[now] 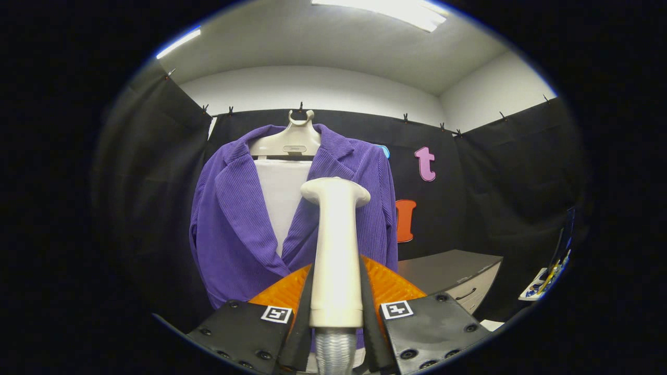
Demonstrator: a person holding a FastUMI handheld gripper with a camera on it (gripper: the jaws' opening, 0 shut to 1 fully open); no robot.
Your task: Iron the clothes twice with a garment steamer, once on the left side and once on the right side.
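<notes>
Steamer (336, 250): clamped upright between your gripper (336, 307) fingers, head up near the jacket's right lapel. Jacket (237, 229): hangs on the hanger (292, 140), just beyond. You hold it ready; contact unclear; both passes look still due.

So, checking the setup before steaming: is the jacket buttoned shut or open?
Open at the chest: the purple jacket's lapels part over a white panel. The tongs grip the steamer.

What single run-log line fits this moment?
gripper: shut on steamer | steamer: upright, head before jacket | jacket: on hanger | contact: cannot tell
</notes>
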